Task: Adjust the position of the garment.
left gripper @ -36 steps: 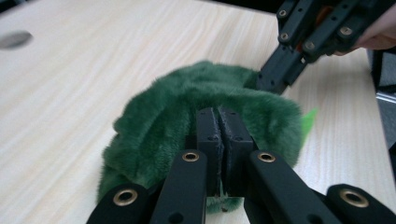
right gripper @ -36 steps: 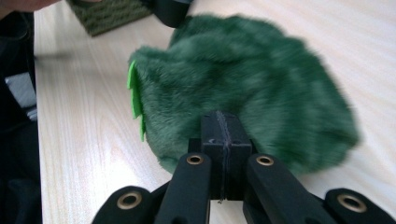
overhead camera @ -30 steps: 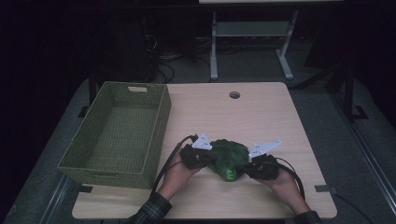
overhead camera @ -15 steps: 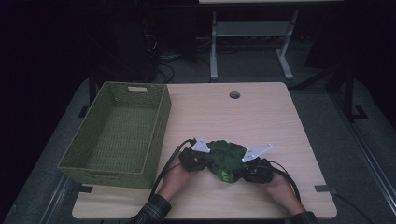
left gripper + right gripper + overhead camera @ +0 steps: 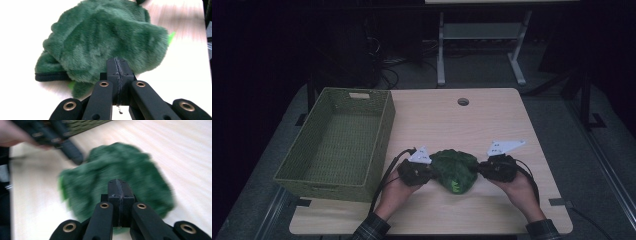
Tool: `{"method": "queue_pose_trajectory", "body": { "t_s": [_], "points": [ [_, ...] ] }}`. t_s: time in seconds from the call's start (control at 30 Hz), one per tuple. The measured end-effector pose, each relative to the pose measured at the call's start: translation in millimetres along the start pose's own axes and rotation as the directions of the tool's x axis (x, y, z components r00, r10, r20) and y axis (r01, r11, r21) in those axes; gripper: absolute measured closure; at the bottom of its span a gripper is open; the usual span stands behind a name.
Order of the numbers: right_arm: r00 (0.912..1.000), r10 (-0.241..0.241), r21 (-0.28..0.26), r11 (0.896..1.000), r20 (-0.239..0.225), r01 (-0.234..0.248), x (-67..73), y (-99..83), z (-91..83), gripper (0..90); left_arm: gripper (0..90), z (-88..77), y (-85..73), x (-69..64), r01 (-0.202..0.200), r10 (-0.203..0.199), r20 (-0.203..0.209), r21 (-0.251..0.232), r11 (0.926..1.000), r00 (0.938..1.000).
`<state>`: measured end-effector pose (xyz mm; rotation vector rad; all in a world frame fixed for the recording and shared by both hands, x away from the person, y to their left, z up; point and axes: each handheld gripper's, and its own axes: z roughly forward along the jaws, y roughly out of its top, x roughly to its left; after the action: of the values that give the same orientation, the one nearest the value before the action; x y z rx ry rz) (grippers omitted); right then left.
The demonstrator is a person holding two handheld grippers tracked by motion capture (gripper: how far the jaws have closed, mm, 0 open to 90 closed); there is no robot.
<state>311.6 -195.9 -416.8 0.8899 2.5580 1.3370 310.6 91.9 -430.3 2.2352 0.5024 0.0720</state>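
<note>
High view: a green plush toy (image 5: pixel 454 170) lies on the wooden table (image 5: pixel 492 120), lower centre of the frame, just right of a green woven basket (image 5: pixel 339 142) that takes up the left part of the tabletop. The toy and basket are near each other but not touching. A small round hole (image 5: pixel 463 102) sits in the tabletop toward the upper centre.

The left gripper (image 5: pixel 428 172) meets the toy's left edge; the right gripper (image 5: pixel 479 170) meets its right edge. Each is held by a hand coming in from the bottom of the frame, plaid sleeves at the wrists. A grey three-cornered plate tops each gripper, and dark cables trail back toward the lower edge.

Left gripper view: the left gripper (image 5: pixel 117 62) has its jaws pressed fully together, seam closed, the tip pushed against the fur of the toy (image 5: pixel 105 40) at lower centre. I cannot tell whether any fur is pinched in the seam. The toy fills the upper half; a bright green patch shows at its right edge and a dark band at the lower left.

Right gripper view (blurred): the right gripper (image 5: pixel 118 183) is likewise closed tight, its tip against the toy (image 5: pixel 117 167) at mid-frame. The other gripper reaches in from the upper left and touches the toy's far side. A strip of basket (image 5: pixel 85 125) shows along the top edge.
</note>
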Motion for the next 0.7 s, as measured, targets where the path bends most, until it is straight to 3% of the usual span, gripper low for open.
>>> {"method": "queue_pose_trajectory", "body": {
  "t_s": [0.2, 0.3, 0.37, 0.4, 0.43, 0.53, 0.63, 0.7],
  "points": [
    [0.9970, 0.029, -0.014, 1.000, 0.072, -0.028, -30.2, 16.0, 14.1, 89.9, 89.7, 4.5, -4.6, -11.0, 0.012, -0.012, 0.040, 0.012, 0.9999, 0.9991],
    [0.9940, 0.043, 0.003, 0.999, 0.101, -0.043, -46.1, 20.5, 27.2, 89.8, 89.7, 14.6, -6.6, -17.2, 0.000, -0.002, 0.050, 0.035, 0.9994, 0.9987],
    [0.9935, 0.056, 0.042, 0.997, 0.099, -0.061, -53.9, 21.0, 37.2, 89.9, 89.7, 21.0, -6.7, -18.7, -0.003, 0.000, 0.059, 0.051, 0.9987, 0.9982],
    [0.9937, 0.045, 0.051, 0.997, 0.102, -0.050, -56.6, 20.5, 41.0, 89.8, 89.7, 25.3, -6.3, -18.7, -0.015, 0.011, 0.060, 0.063, 0.9979, 0.9982],
    [0.9933, 0.067, 0.070, 0.995, 0.094, -0.074, -58.8, 20.5, 46.3, 89.8, 89.7, 27.7, -6.1, -19.1, -0.016, 0.012, 0.055, 0.070, 0.9974, 0.9984],
    [0.9950, 0.045, 0.109, 0.993, 0.089, -0.055, -63.0, 19.4, 57.7, 89.8, 89.7, 35.0, -5.4, -17.5, -0.021, 0.017, 0.044, 0.082, 0.9964, 0.9989],
    [0.9954, 0.052, 0.129, 0.990, 0.080, -0.062, -63.6, 17.1, 62.2, 89.8, 89.7, 37.5, -4.5, -14.3, -0.050, 0.048, 0.022, 0.101, 0.9937, 0.9986],
    [0.9954, 0.053, 0.138, 0.988, 0.080, -0.064, -63.4, 15.3, 62.4, 89.8, 89.7, 39.5, -3.9, -11.6, -0.044, 0.043, 0.010, 0.101, 0.9939, 0.9990]
  ]
}}
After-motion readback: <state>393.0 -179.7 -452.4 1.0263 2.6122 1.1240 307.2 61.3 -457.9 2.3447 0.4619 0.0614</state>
